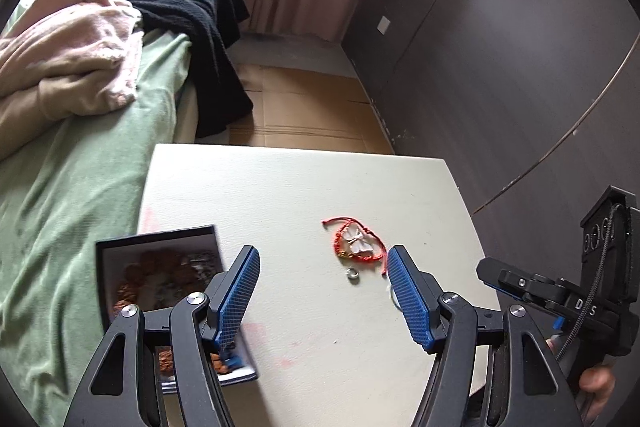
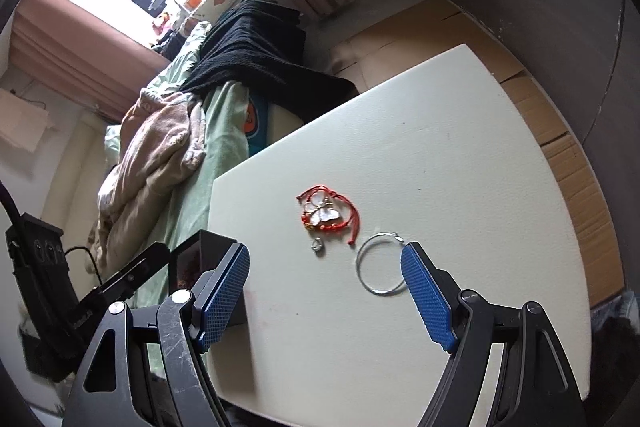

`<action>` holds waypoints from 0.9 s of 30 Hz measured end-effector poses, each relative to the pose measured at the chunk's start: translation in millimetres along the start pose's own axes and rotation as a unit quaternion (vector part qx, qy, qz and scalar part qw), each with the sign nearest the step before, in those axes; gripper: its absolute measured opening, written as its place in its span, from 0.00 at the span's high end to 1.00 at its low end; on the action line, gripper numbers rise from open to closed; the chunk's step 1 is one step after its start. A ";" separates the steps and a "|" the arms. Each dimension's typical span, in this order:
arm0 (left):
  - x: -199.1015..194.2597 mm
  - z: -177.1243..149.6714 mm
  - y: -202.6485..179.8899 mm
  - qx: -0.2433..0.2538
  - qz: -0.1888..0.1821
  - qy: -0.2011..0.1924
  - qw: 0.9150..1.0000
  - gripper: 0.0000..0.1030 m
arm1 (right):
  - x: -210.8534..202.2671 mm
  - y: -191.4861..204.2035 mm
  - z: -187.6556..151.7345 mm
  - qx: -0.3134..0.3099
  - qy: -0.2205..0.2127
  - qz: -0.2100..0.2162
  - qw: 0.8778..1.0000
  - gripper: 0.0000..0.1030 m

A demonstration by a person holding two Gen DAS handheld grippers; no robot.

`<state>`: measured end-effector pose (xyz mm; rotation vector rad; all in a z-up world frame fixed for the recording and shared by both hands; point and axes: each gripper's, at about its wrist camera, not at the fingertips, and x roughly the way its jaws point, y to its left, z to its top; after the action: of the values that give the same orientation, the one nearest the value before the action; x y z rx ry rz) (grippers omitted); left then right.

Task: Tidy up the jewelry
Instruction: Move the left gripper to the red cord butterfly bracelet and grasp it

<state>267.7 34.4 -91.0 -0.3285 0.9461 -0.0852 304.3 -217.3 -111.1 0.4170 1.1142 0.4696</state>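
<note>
A red cord bracelet with a white butterfly piece lies on the white table; it also shows in the right wrist view. A small silver ring lies just in front of it and shows in the right wrist view. A thin silver hoop lies beside my right gripper's right finger. An open black box holding brown beads stands at the table's left edge. My left gripper is open and empty. My right gripper is open and empty.
A bed with a green sheet, a pink blanket and a black garment runs along the table's left side. Cardboard covers the floor beyond the table. A dark wall stands to the right.
</note>
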 end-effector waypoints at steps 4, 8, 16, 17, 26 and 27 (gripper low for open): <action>19.8 4.6 -13.3 0.009 0.003 0.012 1.000 0.35 | -7.6 -16.3 2.7 0.016 0.000 -0.002 1.000 0.24; 39.3 9.9 -24.3 0.007 -0.002 0.029 1.000 0.52 | -13.2 -34.4 5.2 0.038 -0.002 -0.009 0.999 0.24; 80.8 16.1 -48.8 -0.011 -0.023 0.068 0.997 0.67 | -22.8 -65.9 10.6 0.087 -0.005 -0.007 0.996 0.24; 85.6 16.5 -50.2 -0.013 -0.024 0.072 0.997 0.67 | -23.7 -68.6 10.9 0.092 -0.005 -0.006 0.996 0.24; 127.3 9.9 -68.3 -0.004 -0.001 0.113 0.994 0.67 | -32.6 -88.3 12.4 0.120 -0.014 -0.011 0.993 0.24; 131.2 8.1 -69.7 -0.005 0.002 0.118 0.993 0.67 | -33.4 -89.7 12.6 0.121 -0.015 -0.011 0.992 0.24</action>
<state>356.1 -57.8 -167.3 -0.3300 1.1807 -0.1180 317.1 -311.2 -129.7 0.6224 1.1496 0.3082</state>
